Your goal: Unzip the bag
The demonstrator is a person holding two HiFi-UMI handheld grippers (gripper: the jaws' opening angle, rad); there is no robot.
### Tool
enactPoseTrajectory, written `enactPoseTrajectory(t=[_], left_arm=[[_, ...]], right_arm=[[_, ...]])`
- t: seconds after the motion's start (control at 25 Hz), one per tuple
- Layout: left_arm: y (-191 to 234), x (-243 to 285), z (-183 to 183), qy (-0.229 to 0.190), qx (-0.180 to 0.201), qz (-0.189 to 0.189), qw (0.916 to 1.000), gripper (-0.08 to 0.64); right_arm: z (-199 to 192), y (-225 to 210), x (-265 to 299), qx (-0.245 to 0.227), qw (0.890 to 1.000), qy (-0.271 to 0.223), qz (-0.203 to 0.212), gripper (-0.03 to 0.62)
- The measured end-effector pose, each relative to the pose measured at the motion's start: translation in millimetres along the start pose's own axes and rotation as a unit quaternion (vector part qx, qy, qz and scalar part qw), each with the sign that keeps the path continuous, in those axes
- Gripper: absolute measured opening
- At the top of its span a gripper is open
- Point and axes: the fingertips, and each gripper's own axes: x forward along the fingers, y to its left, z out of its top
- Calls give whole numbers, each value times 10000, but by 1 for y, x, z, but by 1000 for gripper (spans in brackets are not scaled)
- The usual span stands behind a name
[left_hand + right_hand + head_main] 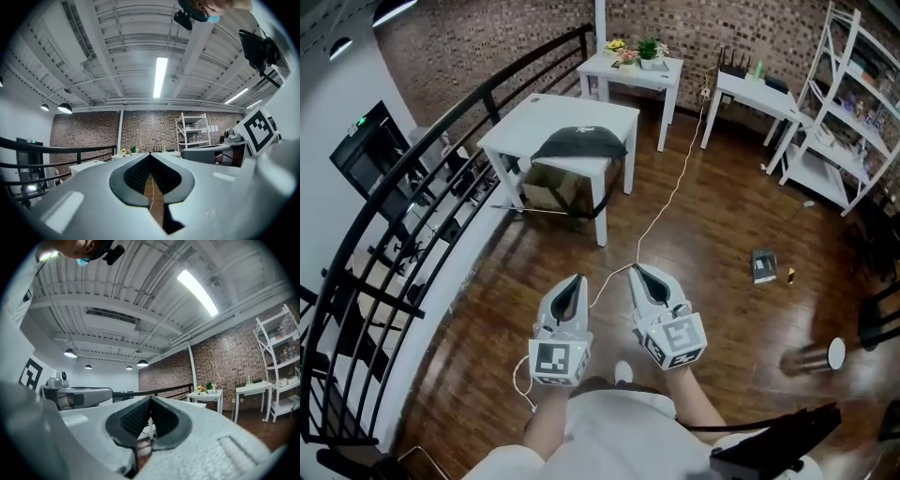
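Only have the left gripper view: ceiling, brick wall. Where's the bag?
Observer: The dark bag lies on the front edge of the white table, far ahead and out of reach.
Operator: Anything under it?
Observer: A cardboard box sits under the table.
Operator: Right gripper holding anything?
Observer: No, the right gripper is shut and empty.

A white tabletop (546,114) at far left carries a black bag (579,142) on its near edge. On the wooden floor (712,216) lie a white cable (667,199) and, to the right, a small dark box (763,266).
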Motion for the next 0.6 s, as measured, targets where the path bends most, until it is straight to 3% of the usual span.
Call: enactPoseTrajectory(t=[0.24,0.6], left_arm=[[50,86,-29,219,-61,41,9997,17],[143,241,-59,270,-85,-82,9996,17]], right_arm=[[-25,-54,89,258,9994,211,17,-14],[-42,-131,239,202,9993,305,-47,-14]])
